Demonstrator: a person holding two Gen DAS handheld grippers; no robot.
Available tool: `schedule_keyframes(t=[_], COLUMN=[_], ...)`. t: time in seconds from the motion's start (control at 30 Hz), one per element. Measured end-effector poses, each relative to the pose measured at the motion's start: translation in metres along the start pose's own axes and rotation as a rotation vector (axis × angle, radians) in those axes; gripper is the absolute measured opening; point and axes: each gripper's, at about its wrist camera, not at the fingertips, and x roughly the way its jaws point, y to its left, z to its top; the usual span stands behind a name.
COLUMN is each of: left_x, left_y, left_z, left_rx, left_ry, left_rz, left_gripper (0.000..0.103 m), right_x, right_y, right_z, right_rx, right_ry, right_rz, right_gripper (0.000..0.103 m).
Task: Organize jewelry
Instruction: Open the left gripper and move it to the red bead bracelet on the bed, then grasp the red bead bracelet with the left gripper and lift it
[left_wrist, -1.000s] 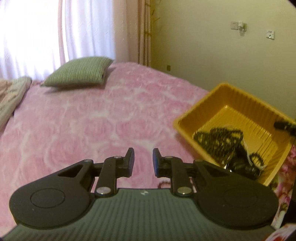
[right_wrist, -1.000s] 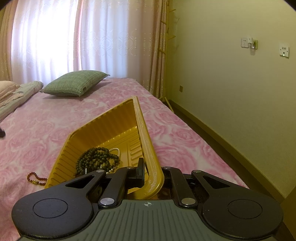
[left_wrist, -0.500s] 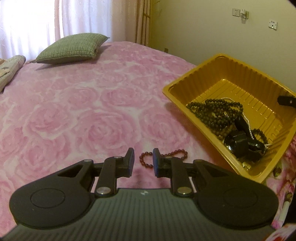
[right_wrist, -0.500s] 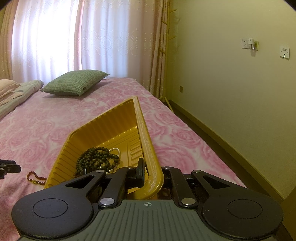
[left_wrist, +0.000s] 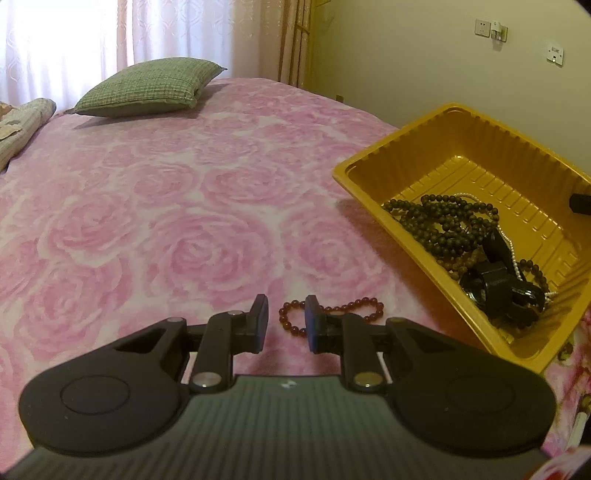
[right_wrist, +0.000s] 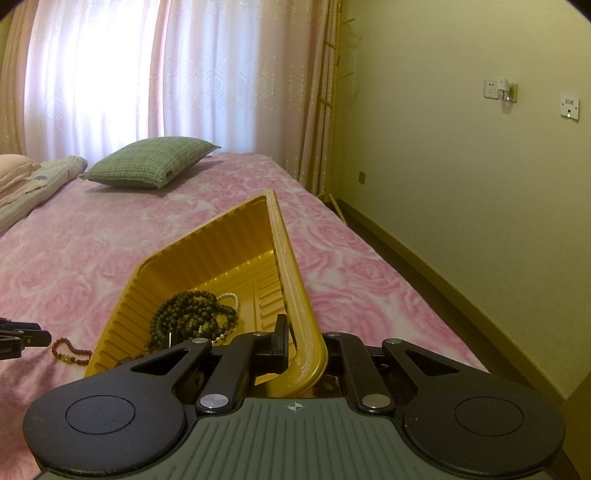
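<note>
Though perhaps clamped on the yellow tray (right_wrist: 295, 280) rim, right tongs (right_wrist: 295, 343); left tongs (left_wrist: 286, 319) parted above red bracelet (left_wrist: 332, 314).

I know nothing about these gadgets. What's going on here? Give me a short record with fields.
Place: bed with pink rose cover
Container: yellow tray, near the bed's edge
In the tray: dark bead strings, a pearl strand, some black items
Outside the tray: red bead bracelet on the cover
Left gripper: jaws apart, just short of the bracelet, holding nothing
Right gripper: jaws clamped on the tray's rim
</note>
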Motion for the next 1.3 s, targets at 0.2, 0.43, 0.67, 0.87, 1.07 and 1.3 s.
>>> schedule_keyframes(t=[0.2,0.43,0.67,0.87,1.07,1.3], left_x=[0.011,0.022,0.024,0.020,0.000,-0.033], left_y=[-0.001,0.003,0.001,0.002,0.013,0.037], left_z=[-0.001,-0.006,-0.005,-0.007,-0.013,-0.022], left_rx=[-0.016,-0.037,-0.010,0.018,0.026,-0.006], left_ry=[0.010,0.036,0.056,0.071,0.061,0.046], left_rz=[-0.002,0.010,0.024,0.036,0.070,0.114], left_gripper=[0.018,0.018,0.014,0.005,0.004,0.004], right_x=[0.000,0.000,0.001,0.001,0.000,0.001], right_y=[-0.001,0.001,0.001,0.001,0.000,0.001], right_z=[0.000,-0.001,0.000,0.000,0.000,-0.001], right_rx=[-0.001,-0.002,-0.006,-0.005,-0.004,-0.003], right_ry=[0.000,0.003,0.004,0.004,0.002,0.002], right_rz=[0.000,-0.003,-0.005,-0.003,-0.003,-0.004], right_gripper=[0.007,0.008,0.007,0.007,0.008,0.007])
